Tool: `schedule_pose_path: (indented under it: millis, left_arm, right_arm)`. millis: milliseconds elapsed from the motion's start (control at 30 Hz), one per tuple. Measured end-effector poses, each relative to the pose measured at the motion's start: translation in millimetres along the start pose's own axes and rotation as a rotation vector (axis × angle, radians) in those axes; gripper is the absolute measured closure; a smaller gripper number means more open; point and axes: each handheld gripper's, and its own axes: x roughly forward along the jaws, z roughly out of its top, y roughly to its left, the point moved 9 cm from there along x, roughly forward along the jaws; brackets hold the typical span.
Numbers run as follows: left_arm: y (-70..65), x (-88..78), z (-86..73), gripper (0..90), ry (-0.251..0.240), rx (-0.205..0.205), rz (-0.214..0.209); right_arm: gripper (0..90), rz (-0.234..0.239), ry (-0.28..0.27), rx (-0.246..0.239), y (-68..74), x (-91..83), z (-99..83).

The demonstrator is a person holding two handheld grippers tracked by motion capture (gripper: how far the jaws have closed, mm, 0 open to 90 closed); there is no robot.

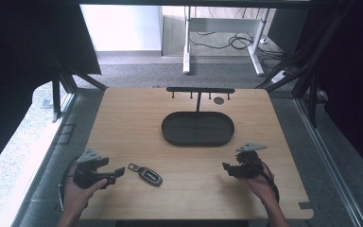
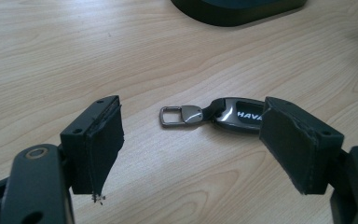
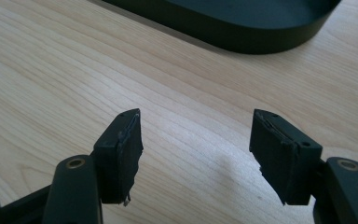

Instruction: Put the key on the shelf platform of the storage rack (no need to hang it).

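**Key fob lies just ahead of the left gripper's spread jaws**

Here we are at the wooden counter, and the person has a gripper in each hand, both low and near the front edge. The left gripper sits at the near left corner, pointing across toward the middle, and its jaws are spread wide with nothing pinched between them. Right in front of it lies the key fob, flat on the counter, just beside the jaw tips but apart from them. In the left gripper view the key fob shows dark with a silver rim and white lettering, its metal loop reaching toward the middle of the gap, while the fob's far end slips behind the right-hand jaw.

Over on the other side, the right gripper hovers near the front right of the counter, pointing inward toward the left one. Its jaws stand partly apart, and in the right gripper view there is bare wood between them, nothing gripped.

Further back, in the middle of the counter, rests a dark oval tray, well apart from the fob. Behind the tray rises a black rack with small hooks along its bar.
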Motion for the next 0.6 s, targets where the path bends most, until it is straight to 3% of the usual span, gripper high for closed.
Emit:
schedule_pose_path:
  millis: [333, 600]
  left_arm:
    - [-1.4, 2.0, -1.2, 21.9, 0.006, 0.004, 0.000]
    - [-0.3, 2.9, -1.9, 21.9, 0.009, 0.003, 0.001]
  right_arm:
    - [37.4, 0.034, 0.014, -0.038, 10.6, -13.4, 22.1]
    - [37.0, 0.074, 0.044, -0.087, 28.0, -12.2, 33.1]
